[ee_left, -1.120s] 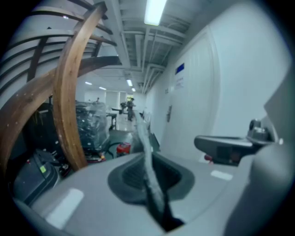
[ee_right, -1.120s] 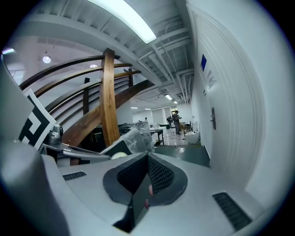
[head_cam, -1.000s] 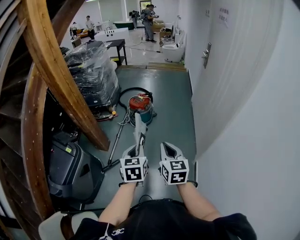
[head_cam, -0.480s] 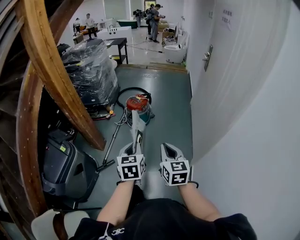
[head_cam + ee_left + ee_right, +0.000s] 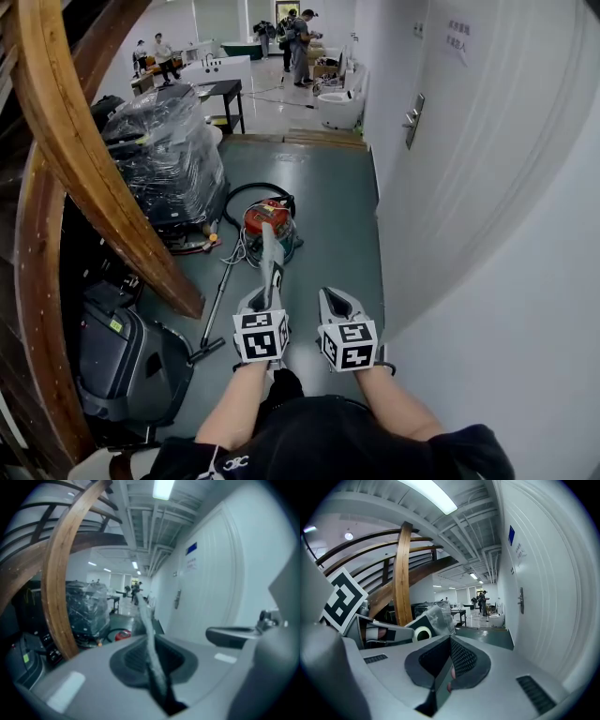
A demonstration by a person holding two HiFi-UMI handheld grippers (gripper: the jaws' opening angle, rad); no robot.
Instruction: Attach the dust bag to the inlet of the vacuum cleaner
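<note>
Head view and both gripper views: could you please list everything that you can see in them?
dust bag: one, grey, upright in the left claw
vacuum cleaner: one, red top, on the floor ahead
hose: one, black, looped behind the vacuum cleaner
wand: one, dark, lying on the floor left of the claws
wrapped pallet: one, dark goods under clear film, left of the vacuum cleaner
wooden beams: two, brown, curved, far left
case: one, dark grey, lower left
table: one, black, beyond the pallet
door: one, white, right wall
people: at least three, far room
left claw: one, grey, shut on the dust bag
right claw: one, grey, shut, empty
</note>
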